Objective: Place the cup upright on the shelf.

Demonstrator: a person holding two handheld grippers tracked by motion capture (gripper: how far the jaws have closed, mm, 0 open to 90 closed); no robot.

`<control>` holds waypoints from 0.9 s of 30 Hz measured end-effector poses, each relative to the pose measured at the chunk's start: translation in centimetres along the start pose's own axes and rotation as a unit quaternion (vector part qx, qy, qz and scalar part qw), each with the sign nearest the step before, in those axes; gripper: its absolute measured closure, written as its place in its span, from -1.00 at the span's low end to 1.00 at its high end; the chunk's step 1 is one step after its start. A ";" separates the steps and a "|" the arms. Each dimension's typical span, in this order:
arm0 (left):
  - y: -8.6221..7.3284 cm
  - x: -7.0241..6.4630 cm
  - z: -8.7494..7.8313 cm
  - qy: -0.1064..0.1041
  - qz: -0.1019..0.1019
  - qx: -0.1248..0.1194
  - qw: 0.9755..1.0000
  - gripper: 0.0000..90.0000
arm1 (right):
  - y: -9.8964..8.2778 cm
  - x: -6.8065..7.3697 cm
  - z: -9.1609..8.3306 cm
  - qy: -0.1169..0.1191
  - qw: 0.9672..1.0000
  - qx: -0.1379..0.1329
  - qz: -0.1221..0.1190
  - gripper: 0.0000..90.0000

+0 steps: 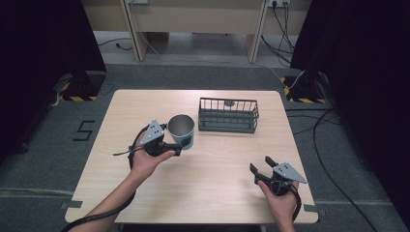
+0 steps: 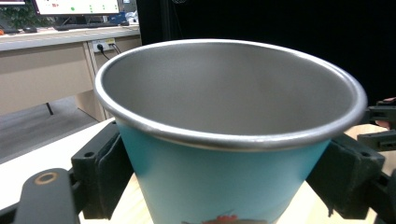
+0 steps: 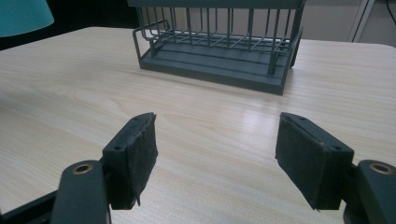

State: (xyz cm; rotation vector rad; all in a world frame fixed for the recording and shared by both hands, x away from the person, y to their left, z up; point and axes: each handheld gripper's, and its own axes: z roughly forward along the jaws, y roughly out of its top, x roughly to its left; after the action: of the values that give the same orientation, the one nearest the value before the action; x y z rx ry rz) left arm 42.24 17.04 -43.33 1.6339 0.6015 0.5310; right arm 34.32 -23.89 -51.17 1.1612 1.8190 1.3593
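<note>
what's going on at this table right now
A person at a wooden table holds a two-jaw tool in each hand. The left tool is closed on a teal cup with a metal inside, its pads against the cup's sides just below the rim. The right tool rests open near the table's right front, holding nothing and facing a dark wire basket. The basket stands just right of the cup; a small dark item lies at its back.
</note>
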 end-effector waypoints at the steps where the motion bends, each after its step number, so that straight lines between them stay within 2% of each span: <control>1: 0.1 0.1 0.1 0.001 0.001 0.000 1.000 -0.66 | 0.0 0.0 0.0 0.000 1.000 0.000 0.001 -0.33; 27: 2.4 1.1 3.1 0.005 0.015 -0.003 1.000 -0.66 | 0.0 -0.1 0.0 0.002 1.000 0.002 0.002 -0.33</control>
State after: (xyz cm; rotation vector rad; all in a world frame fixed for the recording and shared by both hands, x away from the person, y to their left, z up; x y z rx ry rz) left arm 45.29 15.18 -41.39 1.6375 0.5818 0.5630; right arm 34.34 -23.96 -51.17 1.1665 1.8229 1.3624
